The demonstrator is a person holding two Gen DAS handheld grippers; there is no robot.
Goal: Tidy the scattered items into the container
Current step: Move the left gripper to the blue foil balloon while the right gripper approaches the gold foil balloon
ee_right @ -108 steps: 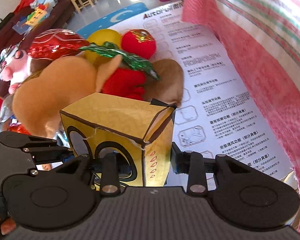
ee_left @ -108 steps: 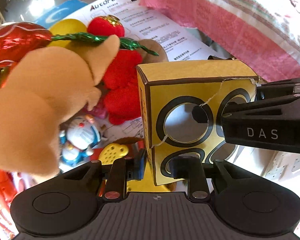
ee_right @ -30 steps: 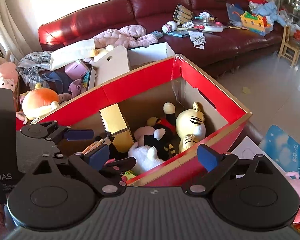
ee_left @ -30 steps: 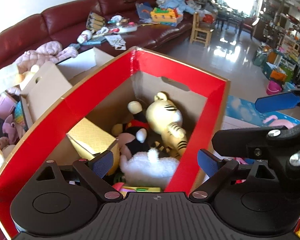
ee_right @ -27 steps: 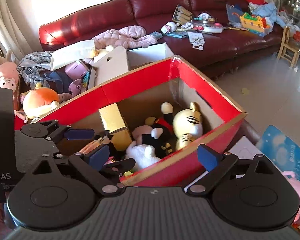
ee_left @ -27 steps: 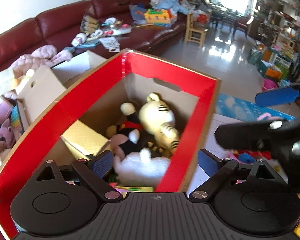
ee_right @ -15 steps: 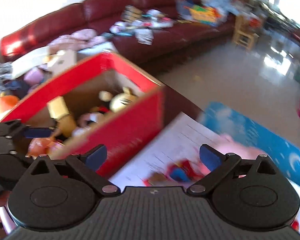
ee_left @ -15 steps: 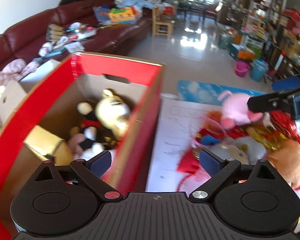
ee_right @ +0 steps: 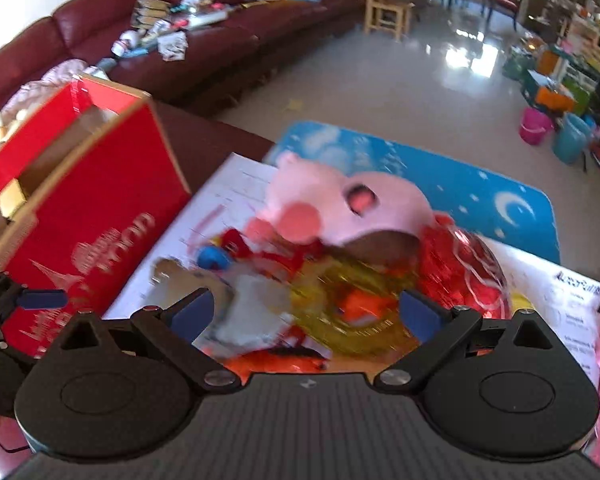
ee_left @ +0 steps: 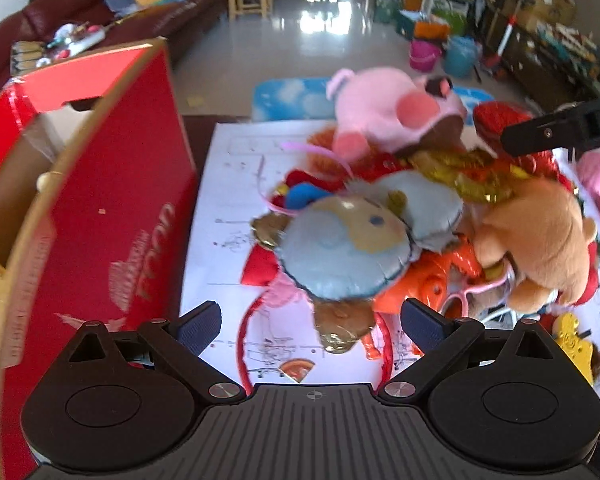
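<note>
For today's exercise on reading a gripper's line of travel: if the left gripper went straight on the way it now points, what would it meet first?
Most likely the grey foil balloon, which lies straight ahead between the open fingers of the left gripper, on top of the toy pile. Depth is hard to judge in the fisheye view.

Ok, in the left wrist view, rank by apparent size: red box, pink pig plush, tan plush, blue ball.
1. red box, nearest the camera, so inflated.
2-3. pink pig plush and tan plush look alike; the pig lies farther off.
4. blue ball.
</note>
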